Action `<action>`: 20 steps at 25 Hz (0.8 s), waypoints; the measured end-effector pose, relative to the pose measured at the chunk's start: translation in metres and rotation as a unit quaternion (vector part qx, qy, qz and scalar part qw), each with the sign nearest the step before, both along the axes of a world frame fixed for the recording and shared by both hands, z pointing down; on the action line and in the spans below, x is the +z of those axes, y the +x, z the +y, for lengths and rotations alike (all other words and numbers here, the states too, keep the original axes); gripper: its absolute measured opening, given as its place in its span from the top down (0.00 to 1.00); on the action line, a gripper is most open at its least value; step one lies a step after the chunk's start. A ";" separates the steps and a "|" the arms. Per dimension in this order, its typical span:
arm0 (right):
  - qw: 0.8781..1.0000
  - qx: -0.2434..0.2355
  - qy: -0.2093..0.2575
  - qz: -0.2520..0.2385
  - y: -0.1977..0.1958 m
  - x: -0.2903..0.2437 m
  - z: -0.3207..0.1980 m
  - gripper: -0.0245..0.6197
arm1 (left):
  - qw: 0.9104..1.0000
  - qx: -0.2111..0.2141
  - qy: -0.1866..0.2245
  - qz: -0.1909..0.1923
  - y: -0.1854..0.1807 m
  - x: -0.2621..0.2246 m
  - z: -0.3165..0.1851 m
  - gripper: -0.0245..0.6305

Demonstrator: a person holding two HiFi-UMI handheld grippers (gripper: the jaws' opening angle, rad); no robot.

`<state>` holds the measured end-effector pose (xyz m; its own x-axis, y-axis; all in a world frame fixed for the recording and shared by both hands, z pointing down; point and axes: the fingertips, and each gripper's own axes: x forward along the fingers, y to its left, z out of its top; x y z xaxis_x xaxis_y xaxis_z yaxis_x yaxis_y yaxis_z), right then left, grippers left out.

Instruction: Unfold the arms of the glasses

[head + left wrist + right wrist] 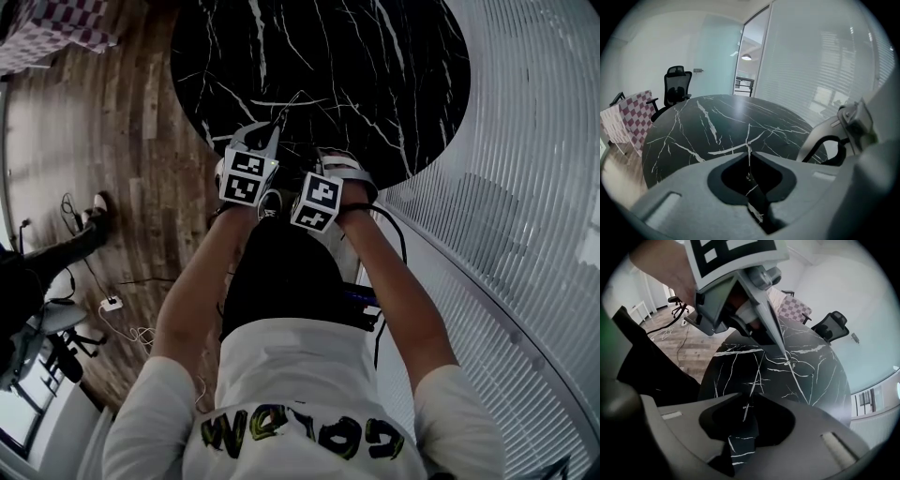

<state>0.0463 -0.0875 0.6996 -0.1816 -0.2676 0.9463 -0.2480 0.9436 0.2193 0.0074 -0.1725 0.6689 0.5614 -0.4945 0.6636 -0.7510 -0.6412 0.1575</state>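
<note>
Only one piece of lettering on view: a row of large yellow-green letters with dark outlines across the person's white shirt (pixel 300 433), head view. Seen upside down and curved by the wide lens, so the word can't be read with certainty. The two marker cubes (pixel 247 178) (pixel 316 202) carry black-and-white square patterns only, no letters or numbers. Nothing legible in either gripper view.
</note>
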 end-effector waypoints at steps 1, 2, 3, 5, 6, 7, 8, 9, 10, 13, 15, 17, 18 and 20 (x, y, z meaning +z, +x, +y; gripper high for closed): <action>1.000 0.004 -0.001 -0.003 0.001 0.000 0.000 0.84 | 1.000 0.005 -0.001 0.000 0.001 0.000 0.001 0.91; 1.000 0.008 -0.002 -0.006 0.001 0.001 0.001 0.82 | 1.000 0.011 -0.001 -0.001 0.003 0.000 0.002 0.88; 1.000 0.012 -0.003 -0.009 0.002 0.000 0.001 0.80 | 1.000 0.016 -0.001 -0.003 0.004 0.000 0.003 0.85; 1.000 0.018 -0.006 -0.015 0.004 -0.001 0.002 0.80 | 1.000 0.020 0.000 -0.007 0.003 0.000 0.005 0.83; 1.000 0.020 -0.006 -0.018 0.005 -0.003 0.002 0.80 | 1.000 0.020 0.001 -0.007 0.002 -0.001 0.005 0.82; 1.000 0.023 -0.004 -0.020 0.006 -0.005 0.002 0.79 | 1.000 0.019 0.002 -0.007 0.001 -0.003 0.005 0.82; 0.999 0.027 -0.001 -0.023 0.009 -0.008 0.001 0.78 | 1.000 0.018 0.005 -0.006 0.000 -0.005 0.004 0.81; 0.999 0.032 0.003 -0.025 0.011 -0.011 -0.001 0.78 | 1.000 0.016 0.009 -0.005 -0.001 -0.008 0.002 0.81; 0.999 0.038 0.006 -0.029 0.013 -0.016 -0.003 0.78 | 1.000 0.015 0.014 -0.003 -0.002 -0.012 0.001 0.81; 0.997 0.065 0.017 -0.048 0.021 -0.033 -0.011 0.79 | 0.999 0.006 0.031 0.006 -0.006 -0.031 -0.003 0.81; 0.994 0.084 0.030 -0.065 0.026 -0.048 -0.017 0.79 | 0.999 0.002 0.034 0.012 -0.008 -0.047 -0.001 0.81; 0.989 0.104 0.050 -0.090 0.031 -0.069 -0.023 0.82 | 0.999 0.001 0.034 0.023 -0.007 -0.064 0.007 0.81; 0.986 0.114 0.063 -0.102 0.033 -0.081 -0.027 0.84 | 0.999 0.002 0.034 0.029 -0.006 -0.072 0.013 0.81; 0.979 0.136 0.088 -0.125 0.039 -0.106 -0.033 0.88 | 0.998 0.004 0.039 0.038 -0.005 -0.093 0.022 0.81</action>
